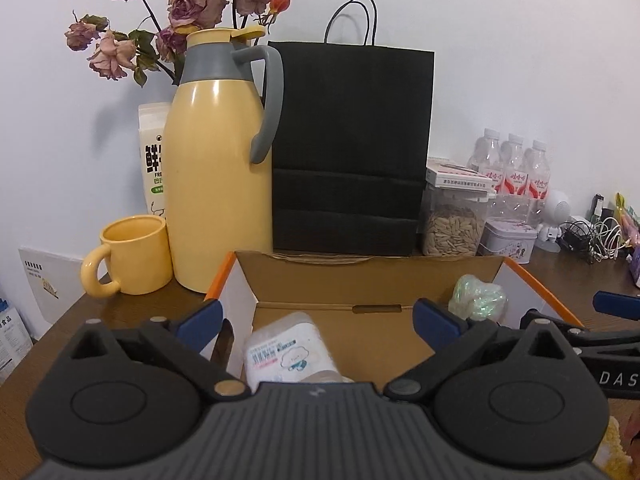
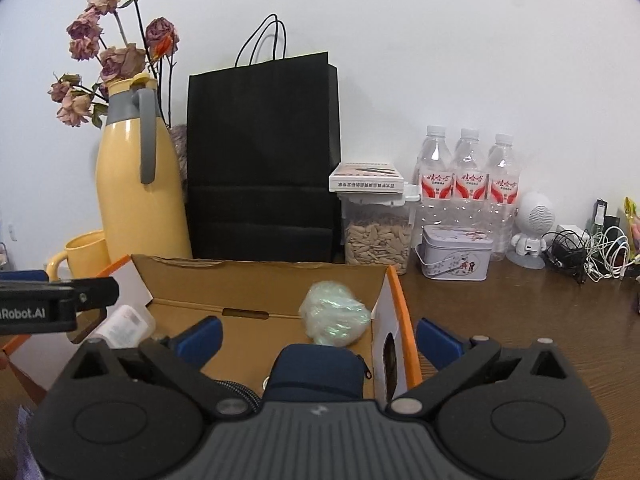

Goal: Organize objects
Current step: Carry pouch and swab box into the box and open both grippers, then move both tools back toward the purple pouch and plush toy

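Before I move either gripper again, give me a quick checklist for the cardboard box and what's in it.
1. Left gripper jaws empty and wide: ok.
2. Right gripper jaws empty and wide: ok.
3. Wipes pack lies inside the cardboard box: ok.
4. Green plastic wad and navy pouch inside the box: ok.
5. Box clear of the yellow thermos: cannot tell, they look very close.
6. More loose items left to pack: cannot tell.

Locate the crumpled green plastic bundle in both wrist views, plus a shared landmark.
Left wrist: green plastic bundle in the box's far right corner, right of centre.
Right wrist: same bundle, centre, just above the dark blue pouch.
Shared landmark: black paper bag behind the box.
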The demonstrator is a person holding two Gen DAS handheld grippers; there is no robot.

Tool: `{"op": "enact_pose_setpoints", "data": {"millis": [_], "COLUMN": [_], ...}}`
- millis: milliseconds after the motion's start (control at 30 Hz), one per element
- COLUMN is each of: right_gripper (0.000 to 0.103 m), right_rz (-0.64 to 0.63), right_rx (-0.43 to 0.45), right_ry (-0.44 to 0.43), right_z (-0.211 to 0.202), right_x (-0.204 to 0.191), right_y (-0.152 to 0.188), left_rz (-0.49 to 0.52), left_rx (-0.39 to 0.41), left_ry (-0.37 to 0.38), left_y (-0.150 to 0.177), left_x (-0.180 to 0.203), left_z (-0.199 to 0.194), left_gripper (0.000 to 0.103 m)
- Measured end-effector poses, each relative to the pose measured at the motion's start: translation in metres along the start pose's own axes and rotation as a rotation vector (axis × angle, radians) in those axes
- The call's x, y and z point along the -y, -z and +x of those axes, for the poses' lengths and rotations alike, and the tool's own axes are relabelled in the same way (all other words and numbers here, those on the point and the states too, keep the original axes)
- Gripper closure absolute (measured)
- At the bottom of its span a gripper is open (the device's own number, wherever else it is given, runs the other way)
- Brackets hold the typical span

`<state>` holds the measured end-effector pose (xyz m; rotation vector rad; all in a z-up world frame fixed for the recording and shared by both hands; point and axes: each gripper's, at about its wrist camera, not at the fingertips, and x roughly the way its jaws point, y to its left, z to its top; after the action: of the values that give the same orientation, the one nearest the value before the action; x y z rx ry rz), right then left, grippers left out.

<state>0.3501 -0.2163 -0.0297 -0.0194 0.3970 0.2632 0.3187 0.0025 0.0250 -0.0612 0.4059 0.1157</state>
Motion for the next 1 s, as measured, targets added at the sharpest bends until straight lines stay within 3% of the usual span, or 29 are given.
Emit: {"op": "enact_pose_setpoints", "data": {"millis": [500, 767, 1000], "right_gripper": [0.000, 0.000, 0.000], "right_rz": [-0.021, -0.062, -0.069], "right_rx": [0.013, 0.057, 0.068], "right_ry": [-0.015, -0.013, -0.018], "right_z": [-0.012, -0.040, -0.071], "right_x": [-0.007, -0.017, -0.026], "right_y": [-0.005, -0.006, 0.003], "left_rz": [-0.004, -0.003, -0.020], "left_rx": [0.016, 0.077, 0.082], "left_ry": [0.005, 0.015, 0.009], "left_y": [-0.003, -0.008, 0.000], "left_x": [0.000, 0.003, -0.003], "left_z": [-0.011, -0.043, -0.079], "left_gripper": [0.000, 0.000, 0.000]}}
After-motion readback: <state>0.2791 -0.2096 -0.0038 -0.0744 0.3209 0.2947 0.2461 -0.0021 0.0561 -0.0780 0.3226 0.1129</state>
